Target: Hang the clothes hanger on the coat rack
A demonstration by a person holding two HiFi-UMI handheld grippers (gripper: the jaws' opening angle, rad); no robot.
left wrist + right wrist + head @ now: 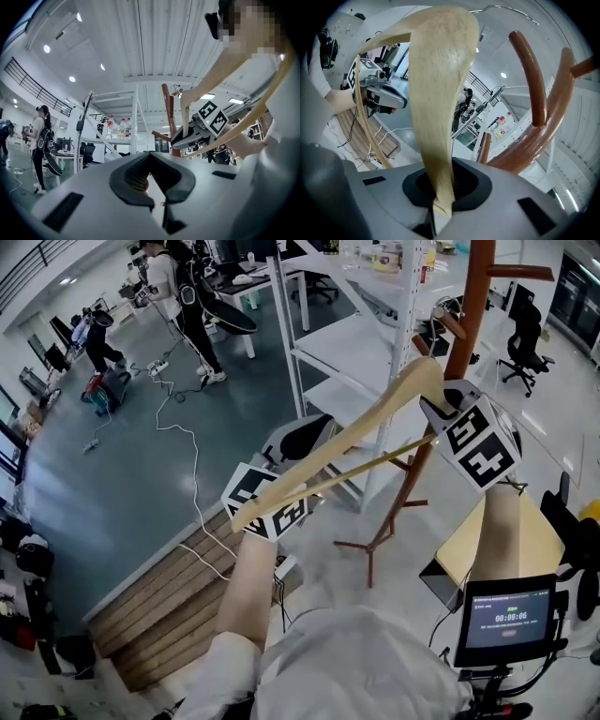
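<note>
My right hand-held gripper [440, 206] is clamped on one arm of the clothes hanger [440, 84], my left hand-held gripper [151, 180] pinching its far end; it runs lengthwise between them, wire hook [506, 8] topmost, with the coat rack [532, 79] just beyond, nearer my right hand

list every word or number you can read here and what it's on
"00:00:06" on the screen; the digits are blurred, so this is a best reading
too small to read: the other lines on that screen
too small to read: bottle labels
</note>
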